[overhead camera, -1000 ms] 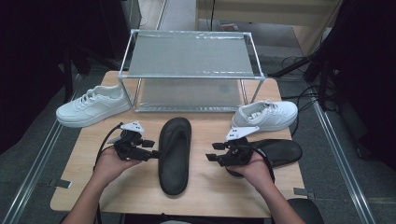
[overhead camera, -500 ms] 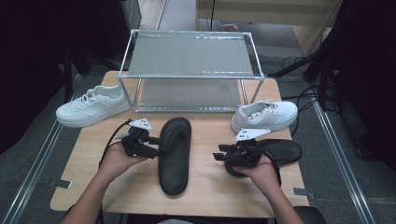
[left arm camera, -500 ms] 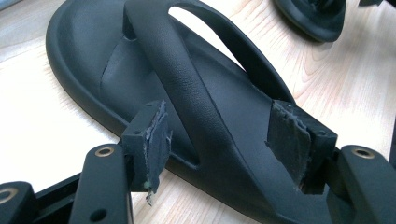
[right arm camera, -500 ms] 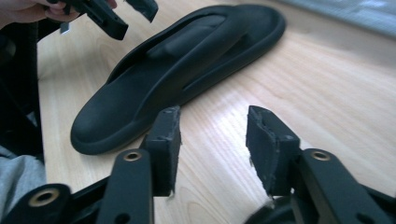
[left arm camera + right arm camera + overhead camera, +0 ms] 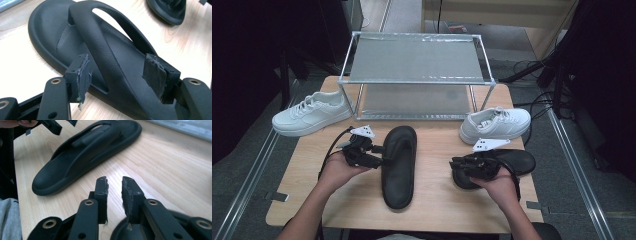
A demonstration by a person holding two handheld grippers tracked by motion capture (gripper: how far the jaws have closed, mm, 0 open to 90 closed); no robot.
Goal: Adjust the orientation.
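Two black sandals lie on the wooden table (image 5: pixel 437 200). The middle sandal (image 5: pixel 399 165) lies lengthwise, and my left gripper (image 5: pixel 378 159) reaches its left edge. In the left gripper view this gripper (image 5: pixel 120 77) is open, its jaws either side of the sandal's strap (image 5: pixel 100 47) without touching it. The second sandal (image 5: pixel 512 161) lies at the right, under my right gripper (image 5: pixel 455 167). In the right gripper view that gripper (image 5: pixel 115 191) has only a narrow gap between its pads, with bare wood behind it. The second sandal's rim (image 5: pixel 182 216) sits just below.
A two-shelf metal rack (image 5: pixel 417 75) stands at the back of the table. One white sneaker (image 5: pixel 312 112) sits at the back left, off the table's corner. Another white sneaker (image 5: pixel 494 122) sits at the back right, close behind the right gripper.
Both grippers have shifted a little to the right. The left one has come up to the middle sandal's edge. Sandals and sneakers have not moved.
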